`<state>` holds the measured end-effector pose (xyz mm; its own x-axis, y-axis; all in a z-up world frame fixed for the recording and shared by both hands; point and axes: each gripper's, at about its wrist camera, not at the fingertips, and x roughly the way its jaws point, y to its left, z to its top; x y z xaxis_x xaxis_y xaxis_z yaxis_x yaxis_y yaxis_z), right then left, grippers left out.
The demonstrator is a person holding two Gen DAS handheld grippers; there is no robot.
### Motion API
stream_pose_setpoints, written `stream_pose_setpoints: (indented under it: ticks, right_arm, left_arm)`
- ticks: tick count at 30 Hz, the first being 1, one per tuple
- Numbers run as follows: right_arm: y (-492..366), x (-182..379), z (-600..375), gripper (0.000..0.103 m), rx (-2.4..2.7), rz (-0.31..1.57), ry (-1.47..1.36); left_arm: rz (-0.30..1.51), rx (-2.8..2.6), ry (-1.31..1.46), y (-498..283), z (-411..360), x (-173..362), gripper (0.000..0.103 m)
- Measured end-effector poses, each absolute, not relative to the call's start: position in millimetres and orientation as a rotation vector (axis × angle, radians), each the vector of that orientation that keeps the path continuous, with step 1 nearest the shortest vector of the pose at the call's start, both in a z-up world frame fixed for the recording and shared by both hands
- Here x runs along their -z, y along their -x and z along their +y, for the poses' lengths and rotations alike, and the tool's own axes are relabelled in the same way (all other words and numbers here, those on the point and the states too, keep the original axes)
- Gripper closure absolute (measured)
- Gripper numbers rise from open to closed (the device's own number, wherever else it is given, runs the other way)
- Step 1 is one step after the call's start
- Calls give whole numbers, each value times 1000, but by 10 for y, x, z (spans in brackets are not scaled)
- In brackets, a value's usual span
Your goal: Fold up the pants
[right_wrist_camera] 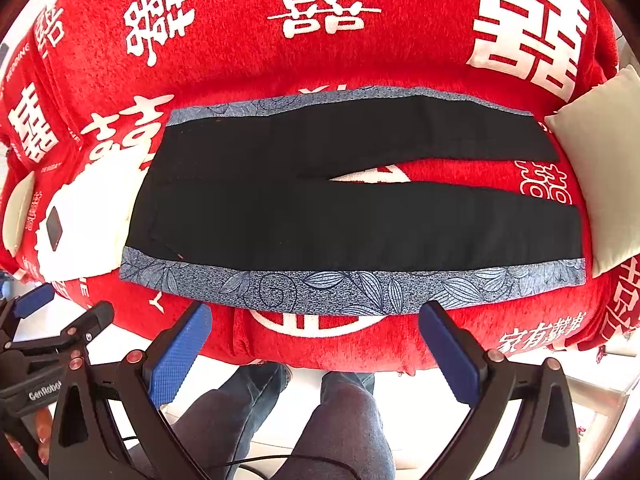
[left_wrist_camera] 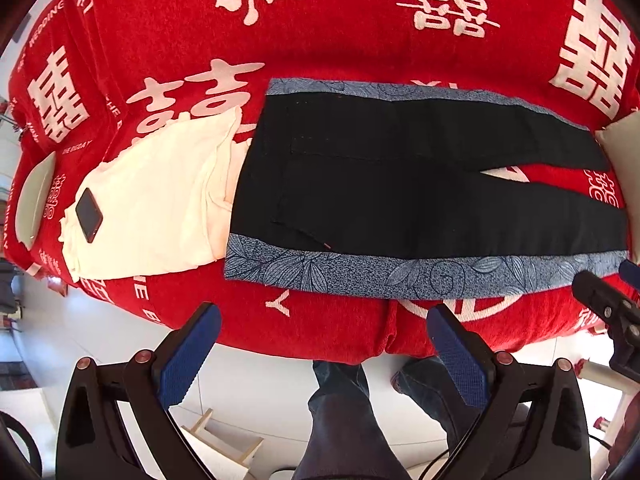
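Left wrist view: the left gripper (left_wrist_camera: 324,340) is hanging over the near edge of the bed, its blue-padded jaws spread wide and holding nothing. The black pants (left_wrist_camera: 420,184) are lying flat on a blue patterned cloth (left_wrist_camera: 360,276), which is spread over the red blanket (left_wrist_camera: 360,40). The waist is pointing left and the two legs are running right, parting slightly to show red between them. Just left of the waist a white garment (left_wrist_camera: 160,208) is lying, touching the pants' edge, with a dark phone (left_wrist_camera: 89,212) resting on it. A pale pillow (left_wrist_camera: 38,196) is sitting further left. The person's legs (left_wrist_camera: 344,420) in dark trousers are standing below on the white floor. Part of the right gripper (left_wrist_camera: 612,312) is showing at the right edge.

Right wrist view: the right gripper (right_wrist_camera: 316,336) is also hovering at the near edge, jaws wide apart and empty. The pants (right_wrist_camera: 320,216) are stretching across the cloth (right_wrist_camera: 320,288) ahead, untouched. A second pillow (right_wrist_camera: 600,168) is lying beside the leg ends at right. The left gripper (right_wrist_camera: 52,332) is showing at lower left.
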<state>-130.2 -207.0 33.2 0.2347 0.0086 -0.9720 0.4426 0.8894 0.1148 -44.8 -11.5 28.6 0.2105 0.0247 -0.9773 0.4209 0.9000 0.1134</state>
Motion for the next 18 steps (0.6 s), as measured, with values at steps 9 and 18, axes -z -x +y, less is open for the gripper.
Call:
stream_pose_setpoints:
  ticks: [9,18]
  right_arm:
    - [1384,-171,-2210,0,266,1370,-374]
    - [1357,97,-2251,0,318,1408,-383]
  left_arm:
    - [1363,197,-329,469,-115,-220,0]
    - [1415,218,-321,369,-39,93,0]
